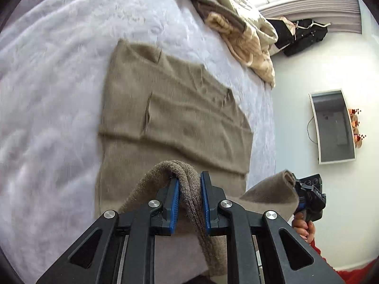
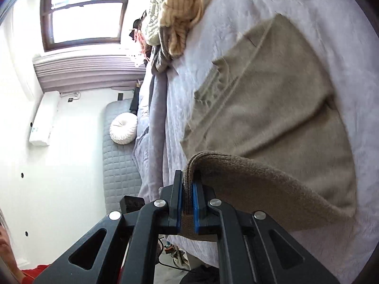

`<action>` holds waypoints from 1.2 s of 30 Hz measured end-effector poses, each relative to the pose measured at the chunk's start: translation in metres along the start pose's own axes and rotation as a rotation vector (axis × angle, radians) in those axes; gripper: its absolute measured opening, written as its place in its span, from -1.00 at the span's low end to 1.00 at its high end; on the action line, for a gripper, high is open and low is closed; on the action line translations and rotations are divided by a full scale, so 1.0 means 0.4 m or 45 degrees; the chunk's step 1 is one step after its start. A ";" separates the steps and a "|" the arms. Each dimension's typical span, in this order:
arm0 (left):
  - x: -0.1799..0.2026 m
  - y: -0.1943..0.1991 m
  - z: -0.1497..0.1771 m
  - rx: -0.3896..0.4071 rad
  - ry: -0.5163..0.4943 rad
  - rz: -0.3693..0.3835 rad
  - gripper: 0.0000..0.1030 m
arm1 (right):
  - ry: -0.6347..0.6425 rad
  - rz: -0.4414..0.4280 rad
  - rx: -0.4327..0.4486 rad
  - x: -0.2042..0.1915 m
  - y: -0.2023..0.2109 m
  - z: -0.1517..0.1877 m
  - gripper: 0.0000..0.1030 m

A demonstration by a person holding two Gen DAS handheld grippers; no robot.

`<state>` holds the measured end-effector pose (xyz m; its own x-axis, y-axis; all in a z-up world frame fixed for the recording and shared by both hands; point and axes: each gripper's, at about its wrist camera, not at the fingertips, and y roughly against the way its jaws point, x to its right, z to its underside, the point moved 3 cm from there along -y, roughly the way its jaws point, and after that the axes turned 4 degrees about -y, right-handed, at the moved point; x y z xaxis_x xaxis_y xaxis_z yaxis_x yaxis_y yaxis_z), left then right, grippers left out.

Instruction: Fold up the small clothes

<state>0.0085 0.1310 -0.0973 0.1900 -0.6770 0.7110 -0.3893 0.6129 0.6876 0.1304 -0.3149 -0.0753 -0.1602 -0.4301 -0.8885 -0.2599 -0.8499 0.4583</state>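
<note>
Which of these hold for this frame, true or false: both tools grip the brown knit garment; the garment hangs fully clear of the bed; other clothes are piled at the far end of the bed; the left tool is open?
1. Both tools grip the brown knit garment. True: the left tool and right tool each pinch its near edge.
2. The garment hangs fully clear of the bed. False: most of it lies flat on the bed cover.
3. Other clothes are piled at the far end of the bed. True: a cream and grey pile.
4. The left tool is open. False: it is shut on fabric.
</note>
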 end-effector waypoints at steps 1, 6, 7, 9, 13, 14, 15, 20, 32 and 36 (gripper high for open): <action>0.000 -0.008 -0.027 0.015 0.002 -0.012 -0.64 | 0.011 0.003 0.014 -0.017 -0.014 -0.022 -0.85; -0.028 -0.061 -0.150 0.075 0.022 -0.073 -0.64 | -0.007 0.040 0.071 -0.011 -0.092 -0.165 -0.85; -0.039 -0.075 -0.169 0.076 0.034 -0.080 -0.64 | -0.014 0.055 0.081 0.001 -0.104 -0.193 -0.85; -0.060 -0.118 -0.202 0.082 0.043 -0.107 -0.64 | -0.041 0.093 0.108 0.031 -0.133 -0.248 -0.85; -0.098 -0.199 -0.239 0.073 0.029 -0.174 -0.64 | -0.103 0.147 0.142 0.108 -0.198 -0.335 -0.85; -0.104 -0.214 -0.244 0.076 0.017 -0.194 -0.64 | -0.106 0.158 0.144 0.125 -0.210 -0.349 -0.85; -0.109 -0.225 -0.248 0.082 0.001 -0.207 -0.64 | -0.108 0.165 0.144 0.146 -0.223 -0.361 -0.85; -0.121 -0.250 -0.253 0.121 -0.047 -0.252 -0.63 | -0.165 0.151 0.165 0.245 -0.252 -0.392 -0.85; 0.014 -0.175 -0.243 0.213 -0.260 -0.554 0.27 | -0.084 0.109 0.186 0.163 -0.210 -0.422 -0.75; 0.042 -0.130 -0.253 0.284 -0.349 -0.655 0.53 | -0.110 0.163 0.235 0.174 -0.186 -0.436 -0.36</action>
<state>0.1233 0.1291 -0.1063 0.1765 -0.9611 0.2126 -0.4940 0.1003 0.8636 0.3046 -0.3348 -0.1756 -0.2817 -0.4966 -0.8210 -0.4006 -0.7167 0.5709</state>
